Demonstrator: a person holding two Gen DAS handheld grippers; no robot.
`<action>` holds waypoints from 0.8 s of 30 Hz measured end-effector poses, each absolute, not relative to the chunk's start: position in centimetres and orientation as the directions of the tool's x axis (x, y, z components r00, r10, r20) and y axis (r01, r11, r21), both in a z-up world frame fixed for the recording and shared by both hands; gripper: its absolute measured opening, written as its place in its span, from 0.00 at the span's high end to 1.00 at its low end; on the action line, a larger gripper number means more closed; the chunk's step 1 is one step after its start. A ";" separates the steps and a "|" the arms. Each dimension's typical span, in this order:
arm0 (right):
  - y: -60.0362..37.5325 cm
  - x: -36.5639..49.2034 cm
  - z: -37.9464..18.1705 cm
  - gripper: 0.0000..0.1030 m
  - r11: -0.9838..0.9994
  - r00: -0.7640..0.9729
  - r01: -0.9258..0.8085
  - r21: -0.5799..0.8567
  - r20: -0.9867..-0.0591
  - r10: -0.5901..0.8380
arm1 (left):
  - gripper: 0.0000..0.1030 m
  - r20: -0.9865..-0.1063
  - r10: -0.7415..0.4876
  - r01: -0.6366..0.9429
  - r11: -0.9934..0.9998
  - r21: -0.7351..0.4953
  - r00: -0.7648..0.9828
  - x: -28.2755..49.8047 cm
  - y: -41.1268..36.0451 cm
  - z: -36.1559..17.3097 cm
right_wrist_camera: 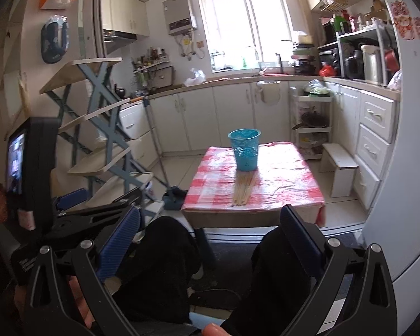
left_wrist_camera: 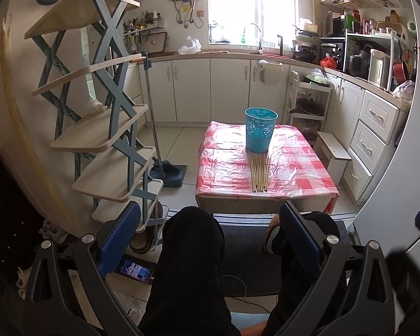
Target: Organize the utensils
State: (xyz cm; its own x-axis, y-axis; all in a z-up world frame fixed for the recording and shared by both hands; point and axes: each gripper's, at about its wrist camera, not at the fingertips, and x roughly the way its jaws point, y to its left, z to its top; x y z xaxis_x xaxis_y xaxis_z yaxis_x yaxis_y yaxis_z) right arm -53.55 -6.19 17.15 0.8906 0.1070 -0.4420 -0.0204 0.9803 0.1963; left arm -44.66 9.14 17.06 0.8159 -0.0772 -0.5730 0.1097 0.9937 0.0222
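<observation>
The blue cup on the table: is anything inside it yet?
Only the upper inner wall of the blue cup shows, and no utensil sticks out above its rim. Its bottom is hidden by the wall. The chopsticks lie flat on the tablecloth in front of it.

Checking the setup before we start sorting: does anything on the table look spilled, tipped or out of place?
Nothing stands out. The perforated teal plastic cup stands upright on the red-and-white checked plastic tablecloth, and the bundle of wooden chopsticks lies in a neat row just in front of it. Both grippers, left and right, are open and empty.
</observation>
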 end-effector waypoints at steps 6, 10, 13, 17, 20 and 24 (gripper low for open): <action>-6.7 -51.7 16.7 0.07 0.970 0.874 -0.100 0.221 -0.446 0.192 | 0.08 -0.563 -0.097 0.126 0.992 0.013 0.821 -42.6 8.6 16.6; -8.1 -47.9 15.1 0.07 0.969 0.872 -0.062 0.239 -0.459 0.169 | 0.08 -0.608 -0.095 0.137 0.990 0.024 0.789 -39.1 8.2 15.0; -8.8 -44.1 13.6 0.07 0.987 0.879 -0.005 0.162 -0.469 0.082 | 0.08 -0.665 -0.167 0.197 0.980 -0.031 0.728 -34.7 7.8 12.9; -11.0 -37.8 10.6 0.07 0.988 0.846 0.052 0.143 -0.532 0.033 | 0.08 -0.708 -0.144 0.176 0.984 -0.028 0.691 -29.7 7.0 10.5; -13.3 -33.2 8.3 0.07 0.982 0.817 0.092 0.164 -0.577 0.019 | 0.08 -0.720 -0.134 0.164 0.986 -0.029 0.680 -25.8 6.2 9.1; -15.8 -27.0 4.9 0.26 0.975 0.764 0.126 0.184 -0.645 0.024 | 0.08 -0.729 -0.138 0.150 0.987 -0.049 0.670 -20.9 4.6 7.3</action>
State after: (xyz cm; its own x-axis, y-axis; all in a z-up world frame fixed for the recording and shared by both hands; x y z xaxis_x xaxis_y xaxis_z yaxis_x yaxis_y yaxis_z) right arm -27.02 -15.78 4.94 0.7635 0.0235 -0.6453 0.1258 0.9748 0.1844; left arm -20.88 4.64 7.32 0.6701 -0.1378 -0.7294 0.1502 0.9875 -0.0486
